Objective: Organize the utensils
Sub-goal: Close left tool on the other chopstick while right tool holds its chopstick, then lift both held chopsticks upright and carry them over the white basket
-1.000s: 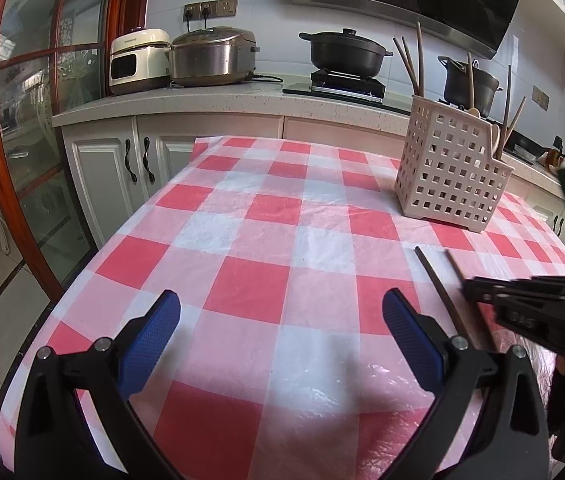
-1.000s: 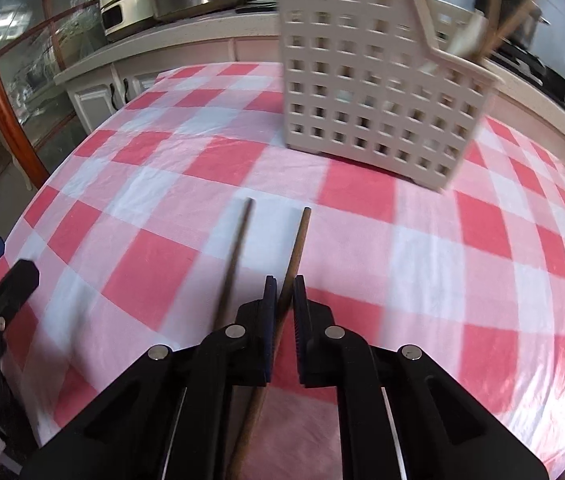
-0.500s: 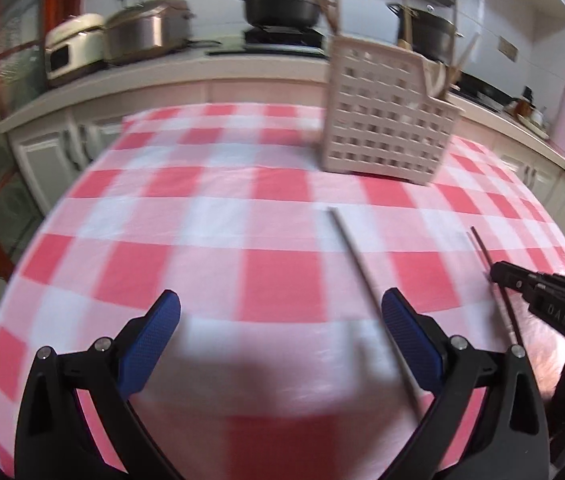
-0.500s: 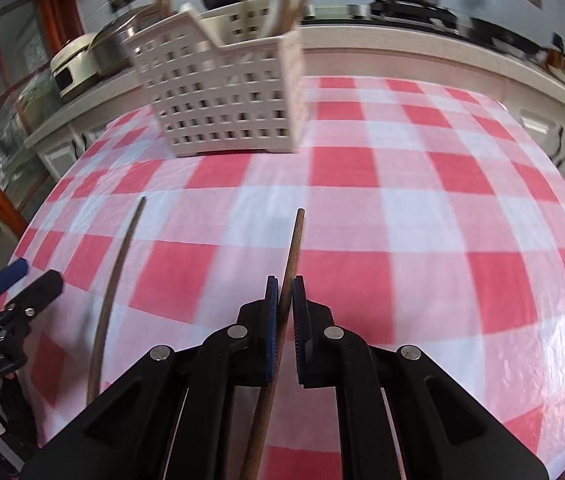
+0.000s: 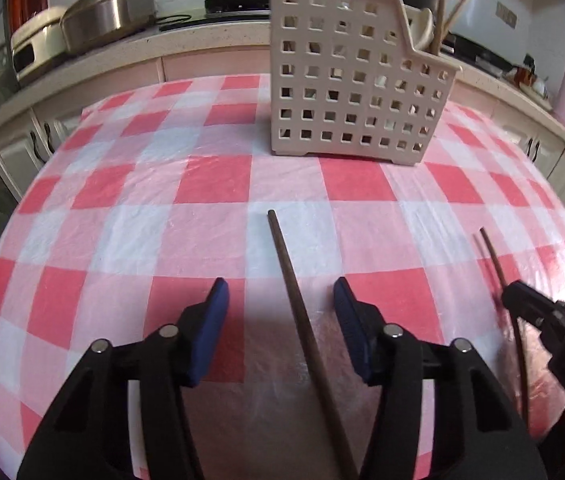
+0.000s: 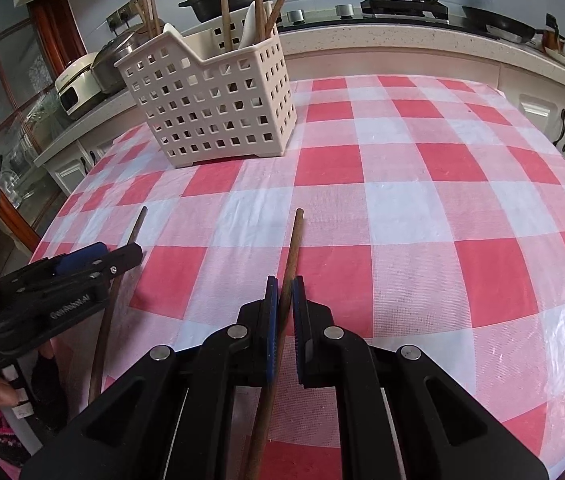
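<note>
Left gripper (image 5: 280, 300) jaws closing around one chopstick (image 5: 302, 320) lying on the checked table (image 5: 122, 220), pads not touching. Right gripper (image 6: 284, 296) pinches second chopstick (image 6: 292, 240). Utensil basket (image 5: 354, 80) near far edge. Gripper lettering unreadable.

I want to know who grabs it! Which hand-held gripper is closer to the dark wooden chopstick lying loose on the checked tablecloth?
Left. The left hand-held gripper straddles the loose dark wooden chopstick, jaws closing. The right hand-held gripper sits off to the side, clamping another chopstick.

Matt wooden chopstick (image 5: 302, 312) on glossy plastic tablecloth (image 5: 210, 224).
</note>
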`<state>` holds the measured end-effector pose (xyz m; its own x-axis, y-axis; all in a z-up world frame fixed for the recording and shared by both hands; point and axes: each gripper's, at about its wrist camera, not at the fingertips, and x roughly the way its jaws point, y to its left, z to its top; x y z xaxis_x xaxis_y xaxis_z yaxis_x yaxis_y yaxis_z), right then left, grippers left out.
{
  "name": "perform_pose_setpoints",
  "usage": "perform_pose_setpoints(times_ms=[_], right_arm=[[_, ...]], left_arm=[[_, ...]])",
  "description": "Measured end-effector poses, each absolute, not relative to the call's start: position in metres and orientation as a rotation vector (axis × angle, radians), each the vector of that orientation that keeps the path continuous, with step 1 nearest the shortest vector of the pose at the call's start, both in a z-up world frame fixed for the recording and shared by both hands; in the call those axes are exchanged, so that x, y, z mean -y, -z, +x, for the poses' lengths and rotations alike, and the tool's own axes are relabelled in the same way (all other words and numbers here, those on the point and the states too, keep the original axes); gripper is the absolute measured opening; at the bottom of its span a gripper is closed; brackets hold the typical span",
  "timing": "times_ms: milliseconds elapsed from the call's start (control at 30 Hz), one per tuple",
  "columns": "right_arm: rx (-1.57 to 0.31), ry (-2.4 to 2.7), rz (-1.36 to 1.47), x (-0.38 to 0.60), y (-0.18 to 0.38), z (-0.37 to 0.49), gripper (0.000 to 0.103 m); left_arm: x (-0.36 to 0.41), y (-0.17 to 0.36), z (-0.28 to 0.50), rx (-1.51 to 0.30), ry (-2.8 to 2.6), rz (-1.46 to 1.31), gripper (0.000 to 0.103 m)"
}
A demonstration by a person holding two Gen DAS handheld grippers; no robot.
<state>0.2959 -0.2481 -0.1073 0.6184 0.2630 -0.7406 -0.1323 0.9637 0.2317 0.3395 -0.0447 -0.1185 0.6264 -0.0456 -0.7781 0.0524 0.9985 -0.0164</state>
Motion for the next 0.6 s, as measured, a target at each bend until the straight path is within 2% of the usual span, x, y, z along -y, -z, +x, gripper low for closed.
perform_pose_setpoints(times_ms=[100,233,400,600], right_arm=[[-0.882,-0.227,0.168,0.249,0.108,0.297,0.008],[-0.892,-0.217,0.153,0.246,0.109,0.298,0.008],[-0.893,-0.198,0.105,0.24,0.109,0.297,0.008],[-0.89,-0.161,0.027,0.23,0.108,0.296,0.008]], left_arm=[[0.048,0.119,0.338,-0.887,0.064,0.033,0.04],[0.053,0.119,0.335,-0.882,0.095,0.073,0.019],[0.056,0.119,0.334,-0.879,0.116,0.086,0.009],[0.049,0.118,0.332,-0.884,0.139,0.041,0.007]])
